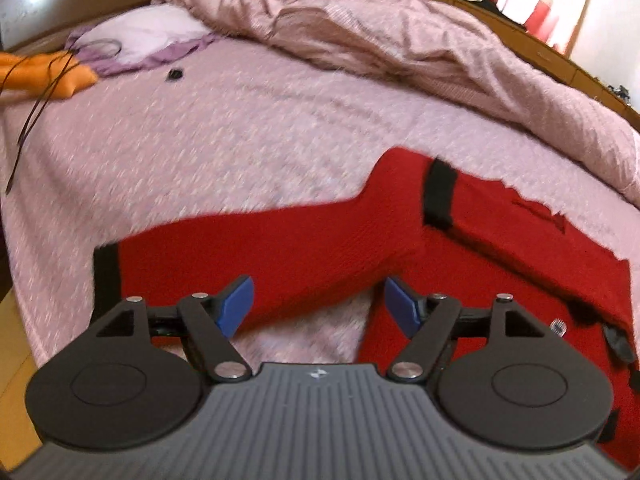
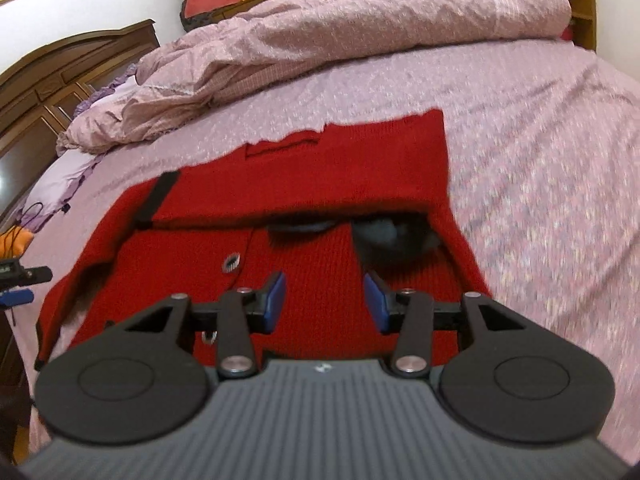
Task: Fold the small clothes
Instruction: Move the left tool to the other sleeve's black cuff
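Observation:
A small red knit cardigan with black cuffs lies on the pink bedspread. One sleeve is folded across its body, its black cuff at the left. In the left wrist view the other sleeve stretches out to the left, ending in a black cuff. My left gripper is open and empty just above that sleeve. My right gripper is open and empty over the cardigan's near part, beside a button. The dark collar shows just ahead.
A crumpled pink duvet lies along the far side of the bed. A lilac pillow and an orange cloth with a thin dark cord sit at the head end. A wooden headboard stands at the left.

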Available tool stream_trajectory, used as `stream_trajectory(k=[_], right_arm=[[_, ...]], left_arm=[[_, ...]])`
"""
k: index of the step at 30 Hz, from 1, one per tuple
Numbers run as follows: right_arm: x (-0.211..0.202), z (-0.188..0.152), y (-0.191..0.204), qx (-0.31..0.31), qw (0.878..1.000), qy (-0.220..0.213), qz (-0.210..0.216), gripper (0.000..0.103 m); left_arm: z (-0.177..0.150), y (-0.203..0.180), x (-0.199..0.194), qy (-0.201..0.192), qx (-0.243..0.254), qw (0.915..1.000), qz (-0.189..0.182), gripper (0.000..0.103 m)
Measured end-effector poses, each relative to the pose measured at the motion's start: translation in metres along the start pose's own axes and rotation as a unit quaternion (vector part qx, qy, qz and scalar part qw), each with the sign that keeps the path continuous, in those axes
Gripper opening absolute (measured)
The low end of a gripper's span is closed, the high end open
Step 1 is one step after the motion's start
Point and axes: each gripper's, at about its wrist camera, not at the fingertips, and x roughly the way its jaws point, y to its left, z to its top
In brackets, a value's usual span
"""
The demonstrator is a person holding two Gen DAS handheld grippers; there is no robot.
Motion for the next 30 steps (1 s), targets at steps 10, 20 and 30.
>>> stream_trajectory(k=[10,20,30], right_arm=[[0.009,-0.030,0.011,-0.016,0.999,0.040,-0.006,0.047],[0.012,-0.032,0.010,-0.010,0.999,0.047,-0.016,0.047],[0.017,-0.032,0.011,-0.013,0.998,0.054,-0.019,0.047]], left_arm=[[-0.025,0.028,0.017,0.015,-0.095,0.9952,-0.014,0.084],[-0.029,0.058,0.035,0.008,-0.252,0.9655,-0.066,0.087],[-0.032,0.072,0.053,0.007,-0.319,0.9459,-0.061,0.087]])
